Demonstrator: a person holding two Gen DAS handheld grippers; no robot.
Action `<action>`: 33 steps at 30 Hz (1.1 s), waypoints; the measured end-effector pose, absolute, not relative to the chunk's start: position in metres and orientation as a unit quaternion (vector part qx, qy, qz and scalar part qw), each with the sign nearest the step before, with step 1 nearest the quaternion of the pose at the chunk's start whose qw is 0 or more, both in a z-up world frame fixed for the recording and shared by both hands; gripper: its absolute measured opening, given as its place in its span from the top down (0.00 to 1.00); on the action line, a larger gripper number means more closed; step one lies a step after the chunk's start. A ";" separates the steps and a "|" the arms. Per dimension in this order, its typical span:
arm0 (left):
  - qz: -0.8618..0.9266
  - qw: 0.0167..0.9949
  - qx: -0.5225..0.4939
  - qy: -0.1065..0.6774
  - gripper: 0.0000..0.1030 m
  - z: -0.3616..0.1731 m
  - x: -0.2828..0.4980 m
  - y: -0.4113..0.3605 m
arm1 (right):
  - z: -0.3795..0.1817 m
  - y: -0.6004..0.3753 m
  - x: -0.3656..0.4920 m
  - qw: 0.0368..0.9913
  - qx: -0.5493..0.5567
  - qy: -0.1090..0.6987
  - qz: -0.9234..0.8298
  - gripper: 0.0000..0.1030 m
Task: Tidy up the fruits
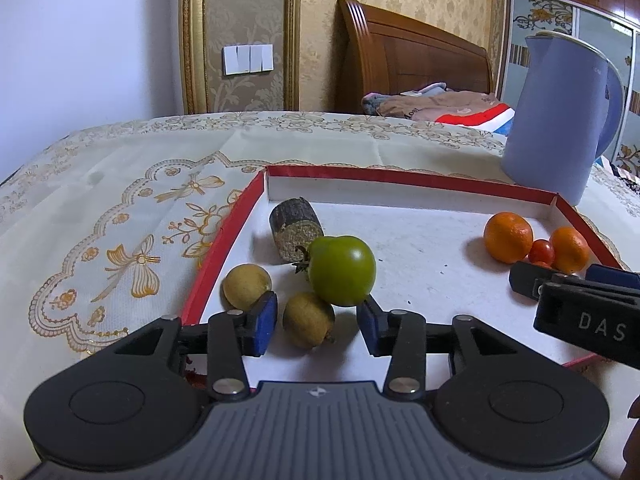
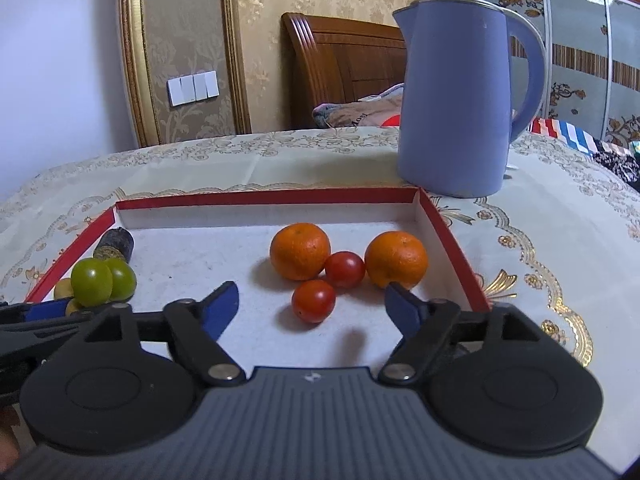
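shallow cardboard tray (image 2: 452,236): red rim, white inside
round mandarins (image 2: 300,251): orange
small tomatoes (image 2: 313,301): red
plastic kettle (image 2: 456,96): lilac-blue
tablecloth (image 1: 120,208): cream, gold floral pattern

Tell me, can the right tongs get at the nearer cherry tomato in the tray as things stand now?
Probably yes. The right tongs stand open with the nearer cherry tomato just ahead between the fingertips, nothing in front of it. The other cherry tomato and the oranges lie behind it, close.
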State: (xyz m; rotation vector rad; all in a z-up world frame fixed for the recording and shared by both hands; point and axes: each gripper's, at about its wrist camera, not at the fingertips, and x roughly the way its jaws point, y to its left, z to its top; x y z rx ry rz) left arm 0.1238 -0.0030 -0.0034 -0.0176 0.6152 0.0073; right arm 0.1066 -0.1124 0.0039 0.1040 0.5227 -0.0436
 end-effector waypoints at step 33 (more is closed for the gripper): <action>-0.020 0.967 -0.002 0.252 0.28 0.012 0.053 0.006 | 0.005 -0.122 0.021 0.974 0.066 0.216 -0.004 0.03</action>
